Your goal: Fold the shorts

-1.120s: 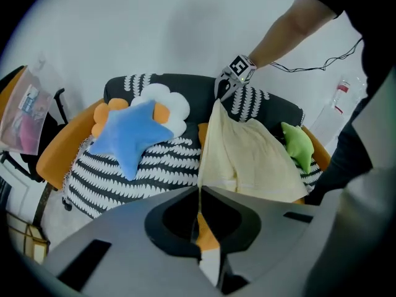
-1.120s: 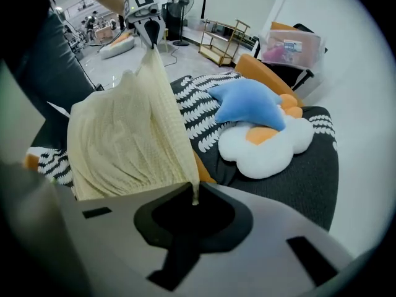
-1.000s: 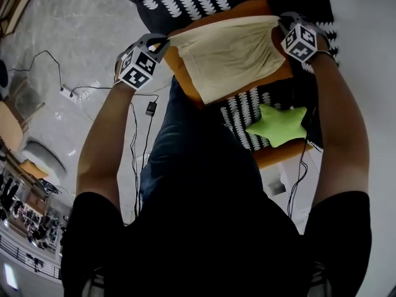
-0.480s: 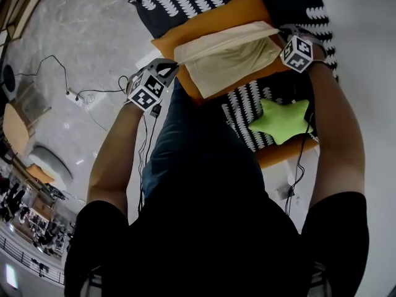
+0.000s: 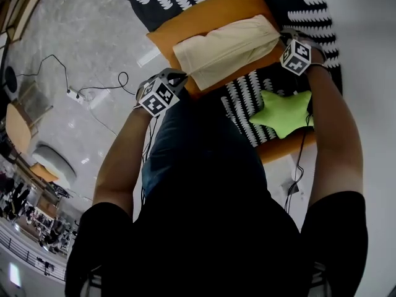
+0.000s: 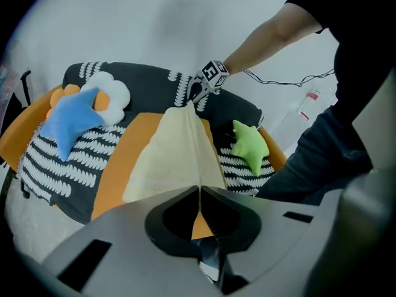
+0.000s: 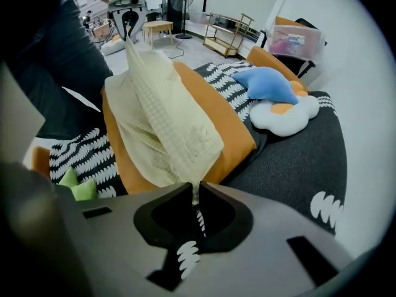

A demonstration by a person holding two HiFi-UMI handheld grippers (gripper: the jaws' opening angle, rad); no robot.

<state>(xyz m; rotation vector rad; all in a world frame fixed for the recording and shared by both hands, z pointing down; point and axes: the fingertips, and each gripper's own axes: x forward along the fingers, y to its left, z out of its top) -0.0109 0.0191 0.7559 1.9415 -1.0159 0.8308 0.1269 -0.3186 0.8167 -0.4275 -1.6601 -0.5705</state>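
Observation:
The cream shorts lie stretched across an orange cushion on the dark sofa, folded over into a narrow band. My left gripper is shut on their near left corner, and the cloth runs taut from its jaws. My right gripper is shut on the right corner, where a cream fold rises from between its jaws. In the left gripper view the right gripper shows at the shorts' far end.
A green star pillow lies on the striped blanket near my right arm. A blue star pillow and a white cloud pillow sit farther along the sofa. Cables and a power strip lie on the floor at left.
Both grippers have drawn the shorts' held edge toward me and downward. The cloth, spread open before, has folded over into a narrower band on the cushion.

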